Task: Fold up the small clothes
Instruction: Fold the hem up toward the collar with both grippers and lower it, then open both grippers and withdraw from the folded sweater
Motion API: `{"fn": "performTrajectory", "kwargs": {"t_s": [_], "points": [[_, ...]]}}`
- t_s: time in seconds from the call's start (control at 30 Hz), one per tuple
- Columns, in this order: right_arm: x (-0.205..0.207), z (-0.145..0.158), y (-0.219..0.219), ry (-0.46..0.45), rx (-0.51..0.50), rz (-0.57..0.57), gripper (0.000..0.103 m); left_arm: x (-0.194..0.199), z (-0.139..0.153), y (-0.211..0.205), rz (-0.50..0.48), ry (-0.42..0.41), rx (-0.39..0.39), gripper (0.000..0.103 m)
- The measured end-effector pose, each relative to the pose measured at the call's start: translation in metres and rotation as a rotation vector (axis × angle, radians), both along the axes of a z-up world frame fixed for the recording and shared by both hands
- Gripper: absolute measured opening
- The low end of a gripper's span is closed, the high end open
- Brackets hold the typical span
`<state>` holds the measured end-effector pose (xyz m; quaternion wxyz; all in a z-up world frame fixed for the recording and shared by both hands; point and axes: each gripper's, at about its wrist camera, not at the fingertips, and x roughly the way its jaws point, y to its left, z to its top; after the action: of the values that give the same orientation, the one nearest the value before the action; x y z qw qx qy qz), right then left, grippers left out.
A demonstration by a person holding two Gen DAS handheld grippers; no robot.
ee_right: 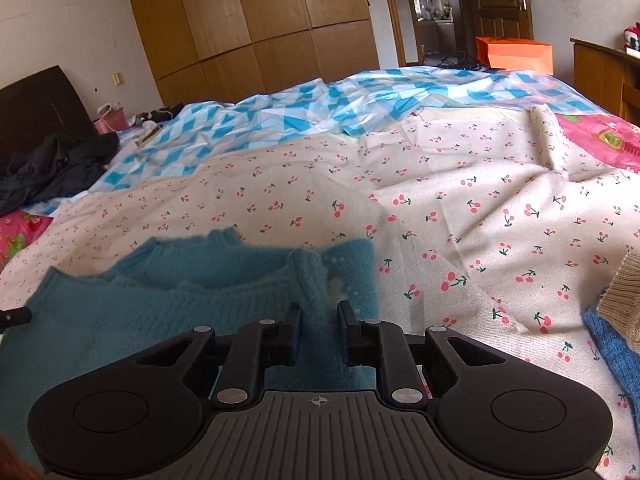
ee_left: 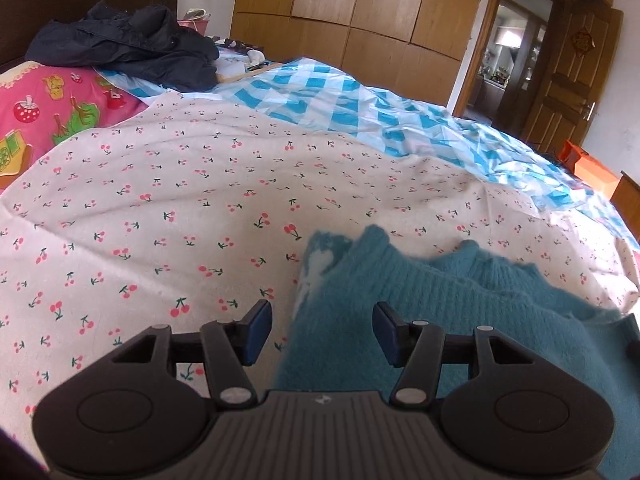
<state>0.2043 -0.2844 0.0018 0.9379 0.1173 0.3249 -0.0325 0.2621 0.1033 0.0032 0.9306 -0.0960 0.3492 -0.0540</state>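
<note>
The teal sweater lies on the cherry-print sheet of the bed, its neckline turned away from both cameras and its near part already doubled over, which reads as a fold partly made. The left hand-held gripper hangs over the sweater's left edge with its jaws released: one blue pad stands over the sheet just beside the sweater, the other over the knit, and neither presses on it. My guess is that it has let go so that the folded edge can settle flat. The right hand-held gripper is at the sweater's right side, jaws nearly clenched, with a raised ridge of the knit standing between the pads; the pads look close against it, though whether they truly pinch it I cannot tell for sure. Holding there would keep that side from sliding. Both grippers tilt down toward the bed from the near side of the sweater. Well beyond the sweater are a blue checked cover and a dark jacket; to its right, at the edge of the right view, other knits wait.
</note>
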Motion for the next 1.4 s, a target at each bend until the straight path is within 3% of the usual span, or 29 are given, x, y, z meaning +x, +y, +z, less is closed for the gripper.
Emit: {"fn": "performTrajectory", "kwargs": {"t_s": [0.13,0.33,0.57,0.67,0.73,0.83,0.87,1.13,1.2,1.3,1.4], "points": [[0.008,-0.005,-0.002,0.029,0.026,0.017,0.023,0.015,-0.007,-0.006,-0.035,0.04,0.048,0.06],[0.009,-0.007,0.002,0.039,0.002,0.029,0.025,0.007,0.006,-0.022,-0.122,-0.056,0.153,0.059],[0.004,-0.004,-0.002,0.025,0.06,0.033,0.025,0.026,-0.002,-0.034,-0.206,0.007,0.195,0.059],[0.008,-0.007,0.0,0.052,0.023,0.042,0.025,0.03,-0.003,-0.032,-0.205,0.044,0.18,0.057],[0.009,-0.009,0.002,0.063,0.001,0.043,0.022,0.026,-0.001,-0.032,-0.198,0.042,0.183,0.049],[0.005,-0.004,0.005,0.052,-0.012,0.024,0.011,0.018,0.005,-0.032,-0.195,0.025,0.201,0.024],[0.002,0.001,0.005,0.035,0.005,0.018,0.011,0.016,0.008,-0.031,-0.194,0.018,0.191,0.02],[-0.007,0.056,-0.011,-0.18,0.123,-0.043,0.009,0.018,0.027,-0.02,-0.125,-0.054,0.123,0.018],[0.006,0.041,-0.013,-0.14,0.109,-0.074,0.009,0.025,0.015,-0.021,-0.104,-0.024,0.133,0.018],[0.029,-0.005,-0.017,0.001,0.107,-0.123,0.009,0.029,-0.006,-0.025,-0.095,0.003,0.174,0.019],[0.03,-0.018,-0.015,0.008,0.101,-0.141,0.009,0.024,-0.009,-0.027,-0.1,-0.015,0.195,0.02]]}}
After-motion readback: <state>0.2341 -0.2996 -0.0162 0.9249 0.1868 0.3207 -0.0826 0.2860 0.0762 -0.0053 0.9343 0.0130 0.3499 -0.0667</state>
